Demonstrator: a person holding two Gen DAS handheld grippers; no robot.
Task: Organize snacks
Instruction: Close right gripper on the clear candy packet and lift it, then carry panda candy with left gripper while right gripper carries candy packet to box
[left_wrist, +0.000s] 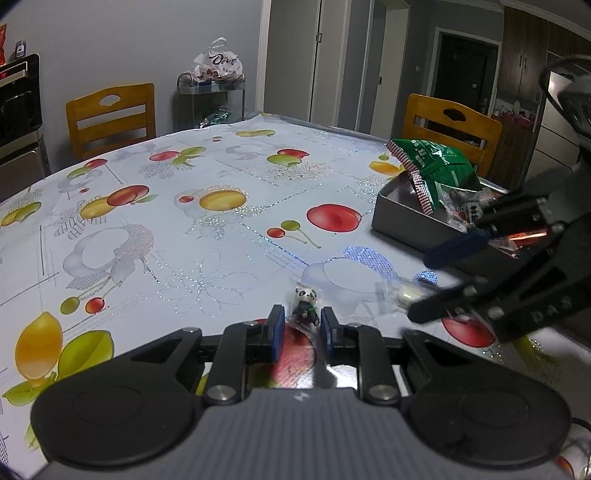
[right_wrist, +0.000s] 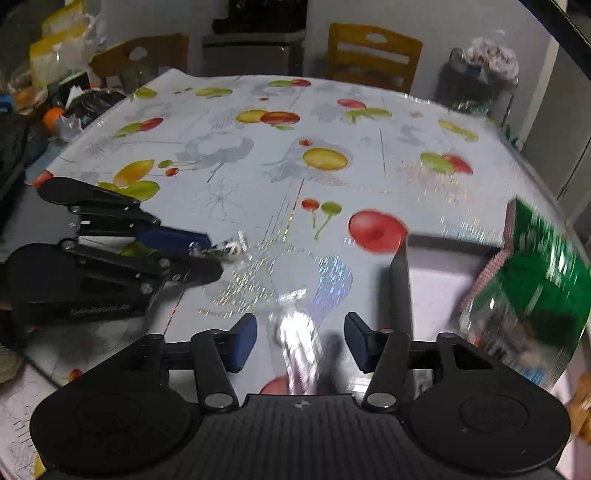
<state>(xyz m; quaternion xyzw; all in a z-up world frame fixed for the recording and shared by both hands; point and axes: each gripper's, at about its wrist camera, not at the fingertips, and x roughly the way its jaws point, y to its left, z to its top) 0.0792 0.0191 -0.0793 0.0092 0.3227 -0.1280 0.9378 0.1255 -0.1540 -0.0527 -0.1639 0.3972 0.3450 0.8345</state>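
Left tongs (left_wrist: 303, 328) clenched on small panda-print snack packet (left_wrist: 306, 301), low over table (left_wrist: 147, 229). Right tongs (right_wrist: 300, 341) released, nothing gripped; blurred clear-wrapped candy (left_wrist: 404, 291) lies on table between its pads. Metal tray (left_wrist: 399, 218) nearby holds green bag (left_wrist: 439, 162). Packets look light, crinkly, slippery; best pinch across wrapper middle, gently, not by loose twisted ends.
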